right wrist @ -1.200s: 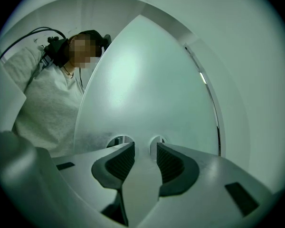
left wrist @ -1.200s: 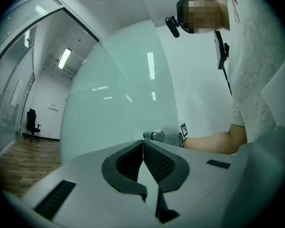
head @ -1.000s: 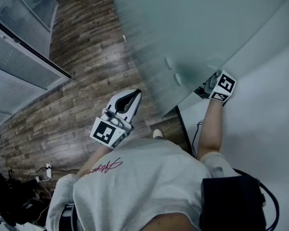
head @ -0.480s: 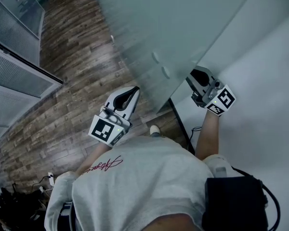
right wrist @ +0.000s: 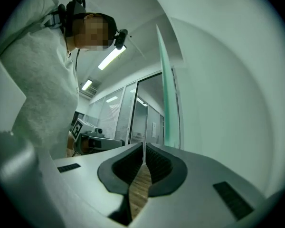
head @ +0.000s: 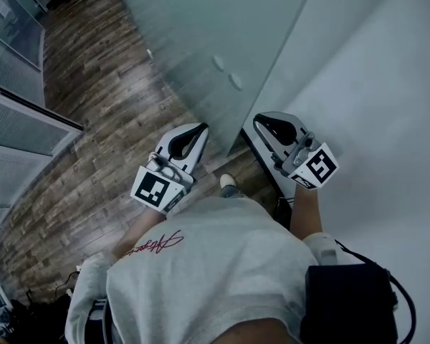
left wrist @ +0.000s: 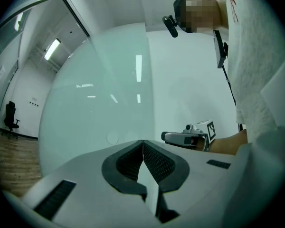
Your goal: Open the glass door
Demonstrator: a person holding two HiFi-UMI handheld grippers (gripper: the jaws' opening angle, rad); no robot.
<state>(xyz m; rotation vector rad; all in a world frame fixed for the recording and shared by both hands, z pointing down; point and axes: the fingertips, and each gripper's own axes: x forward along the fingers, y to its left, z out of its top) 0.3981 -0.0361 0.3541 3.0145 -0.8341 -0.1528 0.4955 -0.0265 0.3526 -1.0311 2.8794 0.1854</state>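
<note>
Now the glass door [head: 201,34] stands upright, edge between the closed, empty left claw [head: 202,128] and right claw [head: 259,119]

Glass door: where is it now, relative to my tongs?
Head view, upper middle: the glass door has its free edge running down between the left tongs and right tongs, with the white wall on its right.

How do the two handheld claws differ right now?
The left gripper hangs over the wood floor and faces the frosted face of the glass door. The right gripper is beside the white wall and sees the door edge-on. In the head view the left gripper points up-right and the right gripper up-left. Both have their jaws together with nothing between them, and neither grips the door.
</note>
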